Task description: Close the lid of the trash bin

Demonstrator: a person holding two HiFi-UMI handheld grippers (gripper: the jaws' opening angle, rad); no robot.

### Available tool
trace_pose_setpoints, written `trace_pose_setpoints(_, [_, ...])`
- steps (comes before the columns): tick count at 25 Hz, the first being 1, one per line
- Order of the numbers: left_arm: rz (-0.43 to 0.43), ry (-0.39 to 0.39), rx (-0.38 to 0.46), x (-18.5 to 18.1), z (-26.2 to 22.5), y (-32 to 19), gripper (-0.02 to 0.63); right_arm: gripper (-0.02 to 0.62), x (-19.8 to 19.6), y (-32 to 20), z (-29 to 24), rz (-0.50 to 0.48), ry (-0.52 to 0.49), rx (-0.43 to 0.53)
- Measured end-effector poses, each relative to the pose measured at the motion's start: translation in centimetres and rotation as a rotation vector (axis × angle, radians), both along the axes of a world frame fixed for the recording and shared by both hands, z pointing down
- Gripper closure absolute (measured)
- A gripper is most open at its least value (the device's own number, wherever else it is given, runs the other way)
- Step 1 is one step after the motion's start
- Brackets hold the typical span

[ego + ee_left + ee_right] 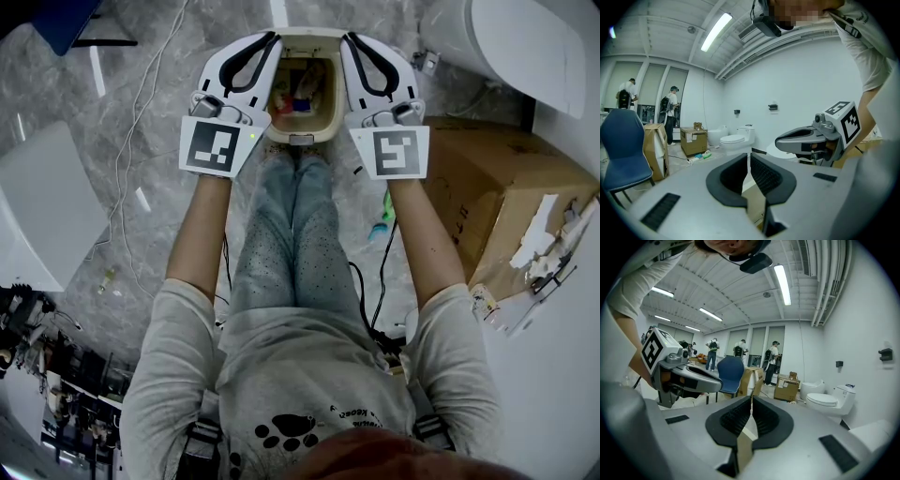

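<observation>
The beige trash bin [302, 139] stands open on the floor just past the person's knees, with rubbish visible inside. Its lid [309, 36] seems to stand raised at the far edge. My left gripper [274, 39] reaches along the bin's left rim with its jaws shut and nothing in them. My right gripper [349, 39] lies mirrored over the right rim, also shut and holding nothing. In the left gripper view the black pads [761, 176] meet, and beige bin surface shows below them. The right gripper view shows its pads [764, 416] closed the same way.
A large cardboard box [506, 187] sits at the right, with a white toilet [506, 47] beyond it. Cables [141, 94] trail over the grey floor at the left. A blue chair [623, 145], more boxes [693, 140] and people stand farther off in the room.
</observation>
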State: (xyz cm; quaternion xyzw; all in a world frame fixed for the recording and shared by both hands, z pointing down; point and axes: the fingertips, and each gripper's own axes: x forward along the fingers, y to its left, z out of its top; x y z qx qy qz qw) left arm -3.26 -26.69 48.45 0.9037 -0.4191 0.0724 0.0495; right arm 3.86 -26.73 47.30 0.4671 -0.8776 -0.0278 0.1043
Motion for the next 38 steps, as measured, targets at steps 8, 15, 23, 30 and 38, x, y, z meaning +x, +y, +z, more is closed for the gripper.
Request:
trace_pose_setpoints(8, [0.005,-0.017,-0.010,-0.1,0.7,-0.2,0.584,0.560,-0.4,-0.1,0.6,-0.029,0.003,-0.013])
trace_pose_setpoints(15, [0.004,-0.025,-0.015,-0.2,1.1,-0.2,0.583,0.560,-0.4,0.0,1.2,-0.035,0.008,-0.029])
trace_pose_setpoints(23, [0.019,-0.049,-0.052,-0.4,2.0,-0.3,0.505,0.560,-0.5,-0.4,1.7,-0.036,0.017,-0.033])
trace_pose_setpoints(30, [0.039,-0.096,-0.090,-0.1,2.8,0.1,0.497,0.560,0.0,-0.4,2.1,-0.033,0.032,-0.033])
trace_pose_setpoints(38, [0.044,-0.108,-0.102,-0.2,3.5,0.2,0.486,0.558,0.2,-0.3,3.3,-0.031,0.067,-0.053])
